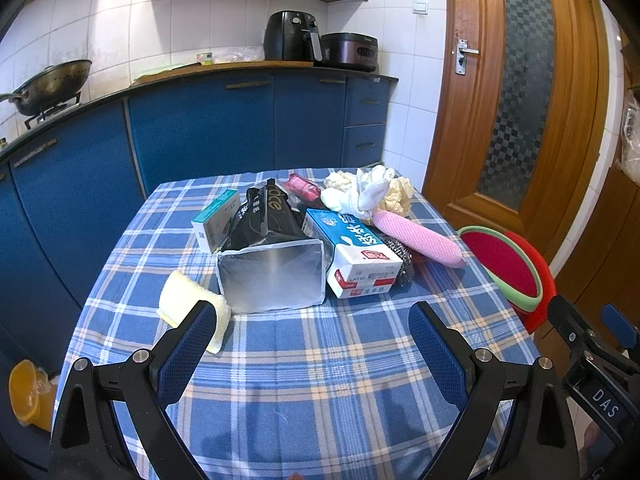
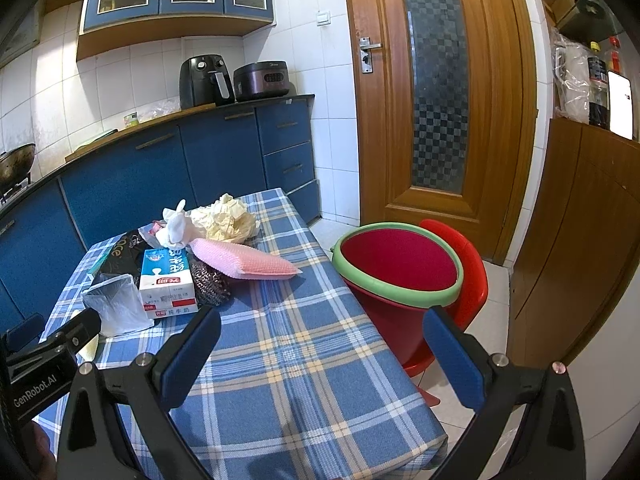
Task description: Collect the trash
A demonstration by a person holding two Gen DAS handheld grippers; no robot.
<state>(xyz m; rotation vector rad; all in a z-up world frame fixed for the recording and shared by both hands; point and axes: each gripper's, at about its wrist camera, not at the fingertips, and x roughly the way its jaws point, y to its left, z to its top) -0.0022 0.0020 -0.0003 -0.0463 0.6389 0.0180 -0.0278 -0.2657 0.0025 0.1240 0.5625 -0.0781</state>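
A heap of trash lies at the far half of the blue plaid table (image 1: 320, 380): a silver foil bag (image 1: 272, 276), a milk carton (image 1: 352, 256), a black packet (image 1: 268, 216), a small teal box (image 1: 216, 220), crumpled paper (image 1: 392, 192), a white glove (image 1: 372, 192), a pink sponge (image 1: 416, 238), a steel scourer (image 1: 400, 254) and a yellow cloth (image 1: 188, 304). A red bin with a green rim (image 2: 396, 268) stands off the table's right side. My left gripper (image 1: 312, 320) is open and empty, just short of the foil bag. My right gripper (image 2: 320, 328) is open and empty over the table's right edge.
Blue kitchen cabinets (image 1: 200, 128) with an air fryer (image 1: 292, 36) and a cooker stand behind the table. A wooden door (image 2: 436, 92) is at the right. A red chair (image 2: 464, 264) stands behind the bin. An orange container (image 1: 28, 396) is on the floor at left.
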